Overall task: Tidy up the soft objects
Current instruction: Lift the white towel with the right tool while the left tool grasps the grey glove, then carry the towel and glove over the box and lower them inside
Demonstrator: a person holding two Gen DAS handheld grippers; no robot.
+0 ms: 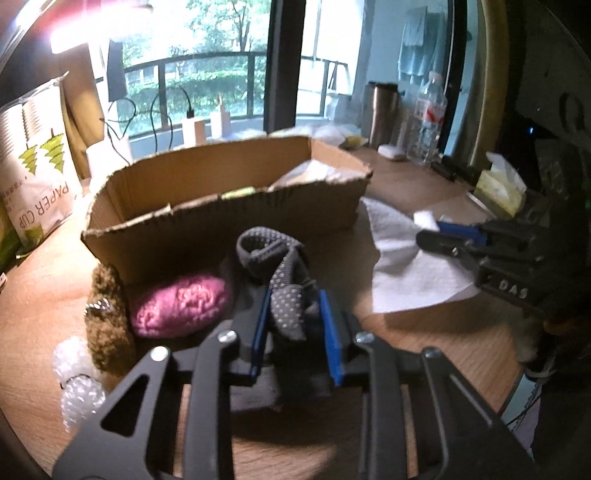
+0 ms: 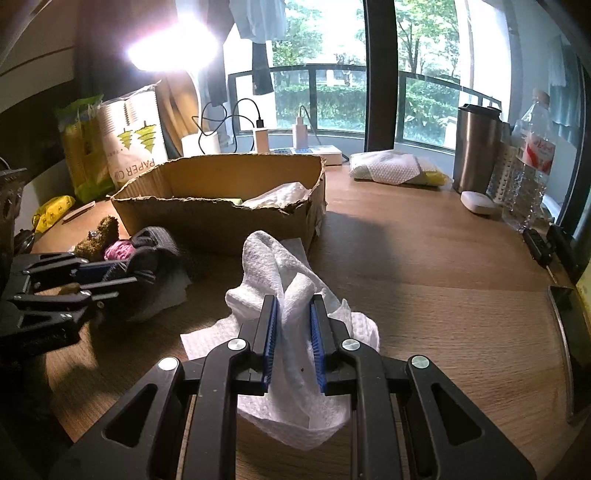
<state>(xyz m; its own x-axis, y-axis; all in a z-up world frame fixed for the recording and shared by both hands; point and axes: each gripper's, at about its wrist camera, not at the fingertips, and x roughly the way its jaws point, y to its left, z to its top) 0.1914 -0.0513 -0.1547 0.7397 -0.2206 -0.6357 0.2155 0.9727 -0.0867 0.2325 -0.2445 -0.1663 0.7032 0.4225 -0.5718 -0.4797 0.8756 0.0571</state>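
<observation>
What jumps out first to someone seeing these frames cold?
Both tools are loaded: the left hand-held gripper is shut on a grey dotted sock, and the right hand-held gripper is shut on a white paper towel. Behind them on the wooden desk sits an open cardboard box, with a pink fuzzy ball at its front wall.

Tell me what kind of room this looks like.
Probably a home desk by a balcony window. A wooden desk holds a cardboard box, plugged-in chargers and a water bottle, and clothes hang outside above a railing.
</observation>
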